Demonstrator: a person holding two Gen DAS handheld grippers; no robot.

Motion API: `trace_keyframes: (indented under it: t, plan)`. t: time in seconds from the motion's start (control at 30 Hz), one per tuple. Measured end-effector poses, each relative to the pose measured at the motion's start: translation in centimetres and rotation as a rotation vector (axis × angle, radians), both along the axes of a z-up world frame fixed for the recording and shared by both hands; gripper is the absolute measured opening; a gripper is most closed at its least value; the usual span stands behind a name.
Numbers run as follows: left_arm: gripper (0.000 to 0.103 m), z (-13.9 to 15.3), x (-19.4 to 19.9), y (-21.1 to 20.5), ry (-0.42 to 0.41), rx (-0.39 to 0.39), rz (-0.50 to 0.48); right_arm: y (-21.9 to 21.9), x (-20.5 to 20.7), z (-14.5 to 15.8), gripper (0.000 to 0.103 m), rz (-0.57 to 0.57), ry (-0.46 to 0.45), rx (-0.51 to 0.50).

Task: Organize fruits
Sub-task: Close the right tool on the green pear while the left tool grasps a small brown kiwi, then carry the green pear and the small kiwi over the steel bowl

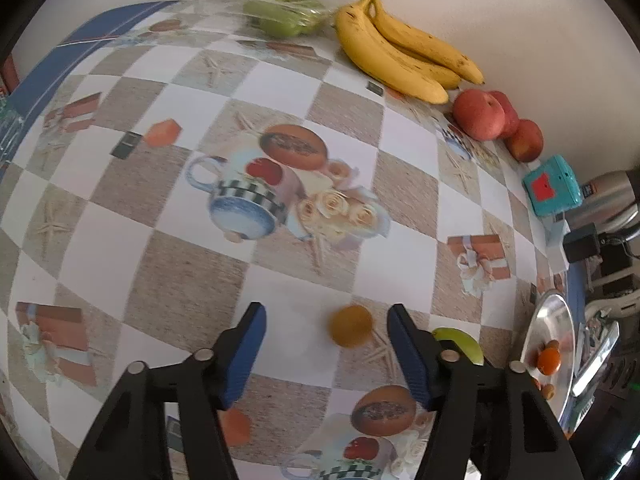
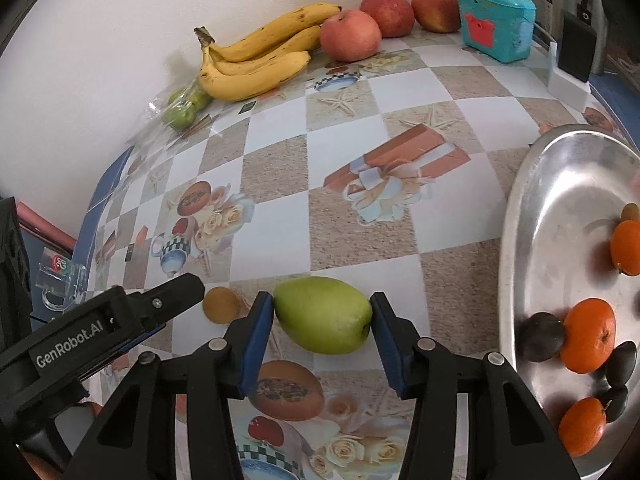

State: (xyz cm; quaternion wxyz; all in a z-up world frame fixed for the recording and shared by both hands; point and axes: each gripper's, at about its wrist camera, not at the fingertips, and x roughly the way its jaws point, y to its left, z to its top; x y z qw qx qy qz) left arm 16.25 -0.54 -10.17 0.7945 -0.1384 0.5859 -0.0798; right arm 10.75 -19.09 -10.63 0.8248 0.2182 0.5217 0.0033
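Observation:
A small yellow-orange fruit lies on the patterned tablecloth between the blue pads of my left gripper. The pads stand apart from it, so the gripper is open. The same fruit shows in the right wrist view beside a left finger. My right gripper is shut on a green pear, both pads pressing its sides as it rests on the table. The pear peeks out behind the left gripper's right finger. A metal tray at the right holds tangerines and dark plums.
Along the wall lie bananas, red apples and bagged green fruit. A teal box and a dark device on a white stand stand at the back right. A clear plastic piece sits at the left edge.

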Motion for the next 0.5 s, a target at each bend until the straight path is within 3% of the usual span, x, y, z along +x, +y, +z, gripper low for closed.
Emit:
trace_keyframes:
  t: [0.3,0.5]
  plan:
    - [0.039,-0.75,0.09,-1.05,0.010,0.006,-0.028,0.09,-0.17,0.06,0.051,0.026,0.003,-0.009]
    - [0.031,-1.03,0.06,-1.04,0.021,-0.008,-0.022,0.01,-0.18,0.04,0.051,0.026,0.003,-0.002]
